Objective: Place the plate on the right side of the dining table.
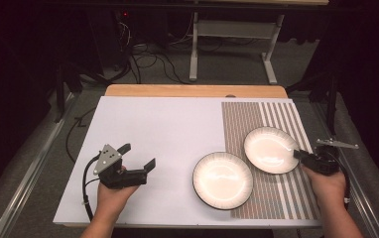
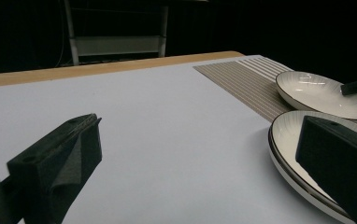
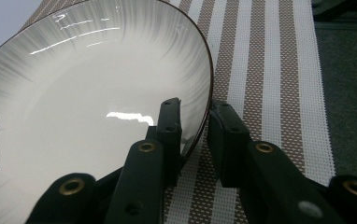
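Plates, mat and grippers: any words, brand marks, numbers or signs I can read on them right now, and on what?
None: no readable text in the three views.
The far plate and near plate carry only fine radial lines.
The striped mat has stripes, no print.
The left gripper and right gripper bear no label.

Black tongs point(image 1: 139, 155), grey three-cornered plate point(image 1: 107, 157), black cable point(image 1: 86, 183).

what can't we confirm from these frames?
- Right gripper view: its fingers straddle the rim of the far white ribbed plate; whether both pads press is hidden by the rim.
- Left gripper view: the near white plate with dark rim is partly covered by a finger and cut off by the frame edge.
- High view: the striped woven placemat texture is too small.
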{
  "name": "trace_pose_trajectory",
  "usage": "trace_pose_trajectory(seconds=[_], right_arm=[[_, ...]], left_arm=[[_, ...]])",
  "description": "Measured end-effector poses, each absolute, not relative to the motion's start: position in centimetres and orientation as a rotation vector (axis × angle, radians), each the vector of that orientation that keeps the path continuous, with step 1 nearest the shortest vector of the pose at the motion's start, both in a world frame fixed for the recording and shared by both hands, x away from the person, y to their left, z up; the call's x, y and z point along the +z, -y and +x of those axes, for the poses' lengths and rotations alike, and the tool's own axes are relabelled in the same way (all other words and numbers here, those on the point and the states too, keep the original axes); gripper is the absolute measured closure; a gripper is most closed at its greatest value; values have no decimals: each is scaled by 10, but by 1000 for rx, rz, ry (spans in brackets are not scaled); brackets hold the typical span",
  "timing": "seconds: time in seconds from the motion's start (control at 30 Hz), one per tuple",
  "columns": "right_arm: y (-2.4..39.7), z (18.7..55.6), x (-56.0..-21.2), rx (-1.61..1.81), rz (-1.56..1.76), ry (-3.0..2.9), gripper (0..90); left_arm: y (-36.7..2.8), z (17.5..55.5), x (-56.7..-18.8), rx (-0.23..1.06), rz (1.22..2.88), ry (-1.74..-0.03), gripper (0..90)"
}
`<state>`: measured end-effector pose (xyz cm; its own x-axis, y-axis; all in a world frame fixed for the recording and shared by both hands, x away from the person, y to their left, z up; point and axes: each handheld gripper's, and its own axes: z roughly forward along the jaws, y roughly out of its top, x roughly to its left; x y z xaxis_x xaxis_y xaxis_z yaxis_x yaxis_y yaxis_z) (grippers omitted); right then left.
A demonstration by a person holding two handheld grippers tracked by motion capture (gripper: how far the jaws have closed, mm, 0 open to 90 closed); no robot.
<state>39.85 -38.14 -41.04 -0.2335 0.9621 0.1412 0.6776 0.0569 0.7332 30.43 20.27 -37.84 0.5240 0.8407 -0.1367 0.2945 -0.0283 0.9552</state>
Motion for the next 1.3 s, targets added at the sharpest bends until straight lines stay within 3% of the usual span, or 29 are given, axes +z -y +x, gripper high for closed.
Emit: trace_pose_trajectory(seconds=[0.3, 0.43, 0.47, 0.6, 0.77, 0.8, 1.0, 1.07, 1.3], right_arm=[[379, 396, -411, 975, 1637, -1940, 761], [380, 395, -409, 1005, 1605, -1929, 628], [380, 393, -407, 1040, 1589, -1922, 551], [373, 386, -398, 1091, 1496, -1899, 385], [359, 376, -391, 1110, 1387, -1900, 279], [351, 371, -386, 1127, 1335, -1907, 213], [323, 358, -375, 1203, 1232, -1918, 48], [311, 352, -372, 1223, 1190, -1933, 9], [268, 327, -362, 1321, 1046, -1988, 7]], left_arm=[[-204, 305, -380, 594, 1610, -1001, 13], [-205, 306, -379, 595, 1623, -995, 12], [-205, 306, -379, 595, 1621, -994, 12], [-204, 306, -379, 605, 1632, -987, 12], [-206, 306, -378, 606, 1631, -985, 9], [-205, 306, -378, 607, 1638, -980, 5], [-209, 303, -377, 607, 1638, -970, 4], [-210, 302, -378, 607, 1638, -967, 4], [-211, 293, -376, 617, 1649, -947, 3]])
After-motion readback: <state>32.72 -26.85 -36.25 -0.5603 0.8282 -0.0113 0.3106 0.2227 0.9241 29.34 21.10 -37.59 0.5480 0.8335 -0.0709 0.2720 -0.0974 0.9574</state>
